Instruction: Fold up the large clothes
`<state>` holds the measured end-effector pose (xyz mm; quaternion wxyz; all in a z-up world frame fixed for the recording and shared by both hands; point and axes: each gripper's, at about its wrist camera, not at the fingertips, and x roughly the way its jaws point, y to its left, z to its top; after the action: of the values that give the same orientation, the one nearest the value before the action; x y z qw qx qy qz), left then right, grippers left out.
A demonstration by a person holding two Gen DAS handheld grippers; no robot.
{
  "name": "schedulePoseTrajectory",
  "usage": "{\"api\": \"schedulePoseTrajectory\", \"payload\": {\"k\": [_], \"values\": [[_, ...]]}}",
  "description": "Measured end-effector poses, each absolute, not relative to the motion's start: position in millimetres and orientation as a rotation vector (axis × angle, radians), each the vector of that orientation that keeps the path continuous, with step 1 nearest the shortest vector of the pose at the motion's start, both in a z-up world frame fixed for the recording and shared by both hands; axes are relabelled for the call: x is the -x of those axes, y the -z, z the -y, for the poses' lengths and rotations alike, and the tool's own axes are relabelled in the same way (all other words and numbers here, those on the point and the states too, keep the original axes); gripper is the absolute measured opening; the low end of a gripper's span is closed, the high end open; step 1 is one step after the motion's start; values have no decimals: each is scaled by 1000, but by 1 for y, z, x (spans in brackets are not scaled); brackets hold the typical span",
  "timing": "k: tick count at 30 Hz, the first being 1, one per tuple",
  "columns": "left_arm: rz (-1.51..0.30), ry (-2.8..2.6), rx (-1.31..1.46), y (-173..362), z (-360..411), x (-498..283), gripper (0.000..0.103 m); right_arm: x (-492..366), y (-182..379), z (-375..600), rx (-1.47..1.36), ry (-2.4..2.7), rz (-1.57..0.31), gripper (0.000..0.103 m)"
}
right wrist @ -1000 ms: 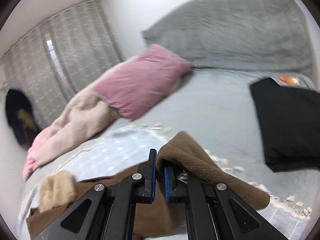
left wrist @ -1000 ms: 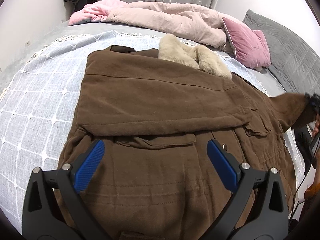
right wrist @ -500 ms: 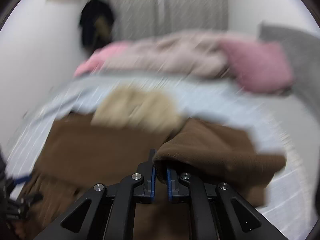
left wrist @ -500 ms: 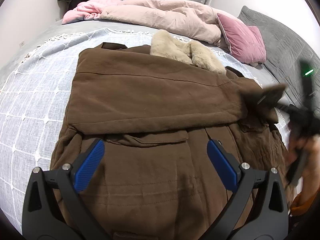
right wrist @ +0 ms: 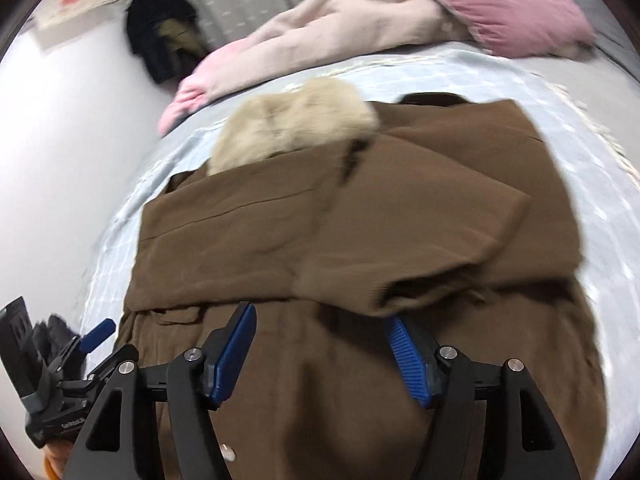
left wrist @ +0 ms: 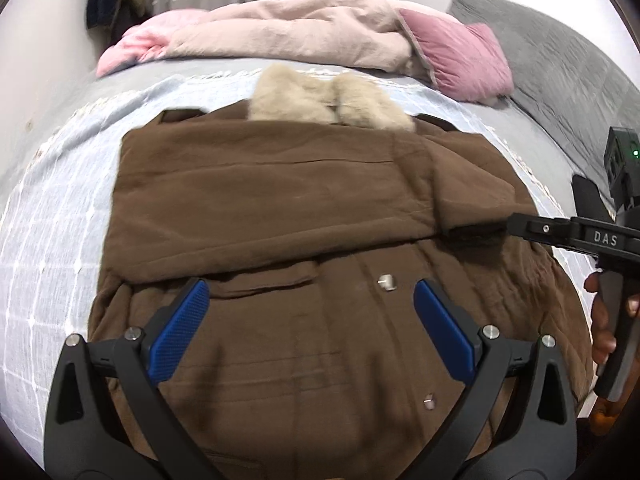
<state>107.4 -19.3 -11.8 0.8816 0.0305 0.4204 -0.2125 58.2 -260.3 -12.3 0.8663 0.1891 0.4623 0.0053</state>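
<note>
A brown coat with a beige fur collar lies flat on the bed. One sleeve is folded across its chest, and the right sleeve lies folded inward over it. My right gripper hovers just short of that sleeve's cuff. Its jaws are opening and the pads press on nothing. From the left wrist it shows at the right edge as the right gripper, held by a hand. My left gripper stands open over the coat's lower front, holding nothing.
The coat rests on a light blue checked blanket. A pale pink duvet and a pink pillow lie along the far side. A grey headboard is at the right. Dark clothes hang on the wall.
The right gripper carried the right sleeve in over the coat's chest, lowered it and let it go, going from shut to open. The left gripper shifted slightly over the coat.
</note>
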Motion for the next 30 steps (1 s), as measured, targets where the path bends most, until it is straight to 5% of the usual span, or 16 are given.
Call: {"api": "schedulePoseTrajectory", "payload": {"k": [18, 19, 23, 24, 30], "values": [[-709, 755, -572, 27, 214, -92, 102, -16, 24, 402, -820, 187, -869, 68], [-695, 756, -592, 30, 220, -92, 96, -15, 23, 404, -817, 201, -865, 68], [-758, 776, -536, 29, 226, -107, 22, -14, 24, 410, -824, 226, -865, 68], [-788, 789, -487, 27, 222, -113, 14, -13, 25, 410, -824, 222, -870, 68], [-683, 644, 44, -21, 108, -138, 11, -17, 29, 410, -813, 224, -884, 68]]}}
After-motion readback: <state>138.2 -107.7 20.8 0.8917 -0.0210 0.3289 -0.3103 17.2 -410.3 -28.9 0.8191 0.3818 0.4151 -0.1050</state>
